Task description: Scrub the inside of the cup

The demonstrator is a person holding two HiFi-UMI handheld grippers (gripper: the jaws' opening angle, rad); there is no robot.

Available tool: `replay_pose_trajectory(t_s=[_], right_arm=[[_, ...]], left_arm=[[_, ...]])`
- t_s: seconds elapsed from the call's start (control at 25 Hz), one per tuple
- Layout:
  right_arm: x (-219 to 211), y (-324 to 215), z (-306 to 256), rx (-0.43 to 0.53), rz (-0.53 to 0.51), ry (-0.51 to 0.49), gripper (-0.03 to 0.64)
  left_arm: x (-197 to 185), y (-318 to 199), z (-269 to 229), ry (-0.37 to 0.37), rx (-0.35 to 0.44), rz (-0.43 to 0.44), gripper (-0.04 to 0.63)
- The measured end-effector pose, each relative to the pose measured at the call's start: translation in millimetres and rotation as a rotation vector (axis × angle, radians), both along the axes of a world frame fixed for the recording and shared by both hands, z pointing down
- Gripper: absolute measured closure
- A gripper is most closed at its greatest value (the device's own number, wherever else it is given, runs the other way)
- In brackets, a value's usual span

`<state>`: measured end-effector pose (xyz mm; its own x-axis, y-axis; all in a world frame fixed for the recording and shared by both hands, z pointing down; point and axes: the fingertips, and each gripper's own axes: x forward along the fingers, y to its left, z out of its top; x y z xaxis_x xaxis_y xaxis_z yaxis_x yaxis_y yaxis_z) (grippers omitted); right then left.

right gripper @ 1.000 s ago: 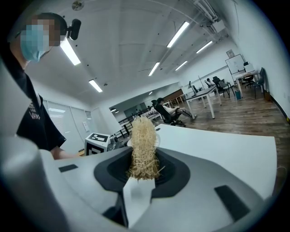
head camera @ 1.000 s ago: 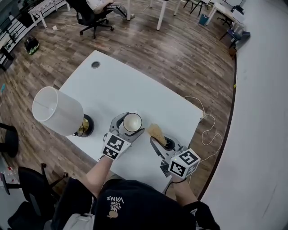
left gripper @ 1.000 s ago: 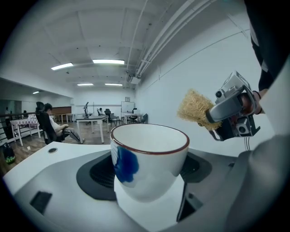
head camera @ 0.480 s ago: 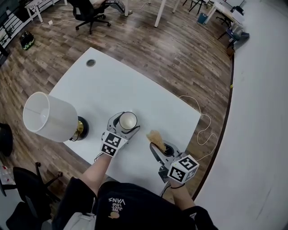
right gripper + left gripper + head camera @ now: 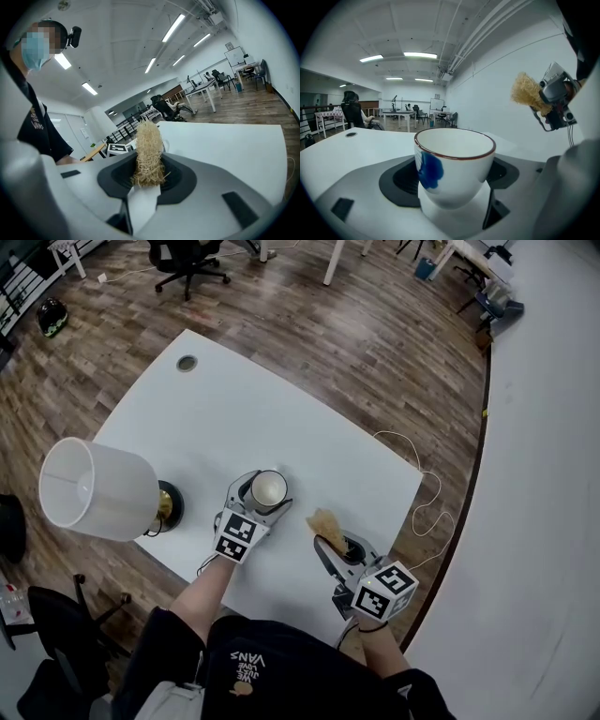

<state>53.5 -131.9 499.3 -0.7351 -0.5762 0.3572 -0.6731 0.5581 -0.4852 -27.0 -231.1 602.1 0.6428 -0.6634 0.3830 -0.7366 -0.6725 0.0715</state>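
A white cup [image 5: 269, 490] with a brown rim and a blue mark [image 5: 453, 164] stands upright between the jaws of my left gripper [image 5: 257, 495], which is shut on it above the white table [image 5: 234, 409]. Its inside looks bare. My right gripper [image 5: 328, 529] is shut on a straw-coloured scrubber [image 5: 324, 519] [image 5: 147, 152], whose tuft sticks out past the jaws. The scrubber sits to the right of the cup, a short gap away, outside it. In the left gripper view the scrubber [image 5: 527, 92] and right gripper [image 5: 555, 101] show at upper right.
A lamp with a white shade [image 5: 94, 488] and a gold and black base [image 5: 167, 506] stands at the table's left near edge. A round grommet [image 5: 187, 363] is at the far corner. A white cable [image 5: 424, 493] hangs off the right edge. Office chairs stand on the wooden floor.
The view has drifted slightly. Both grippers keep their hold, and the cup and the scrubber stay about the same gap apart.
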Motion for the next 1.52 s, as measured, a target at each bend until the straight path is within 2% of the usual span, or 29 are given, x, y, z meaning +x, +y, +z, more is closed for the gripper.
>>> replay_pose_trajectory(t_s=[0.64, 1.04, 1.16, 1.36, 1.52], right_arm=[[-7, 1, 1, -0.012, -0.020, -0.021, 0.517], [-9, 2, -9, 0.020, -0.020, -0.029, 0.517], [-8, 2, -15, 0.031, -0.019, -0.030, 0.517], [-8, 2, -23, 0.057, -0.021, -0.040, 0.517], [-11, 3, -31, 0.077, -0.030, -0.048, 0.517]], left_arm=[[3, -1, 12, -0.001, -0.004, 0.016, 0.189], [0, 2, 2, 0.001, 0.010, 0.013, 0.187], [-4, 6, -15, 0.020, 0.044, 0.015, 0.187], [-13, 16, -65, 0.051, 0.147, 0.007, 0.187], [-16, 32, -101, 0.044, 0.201, 0.014, 0.189]])
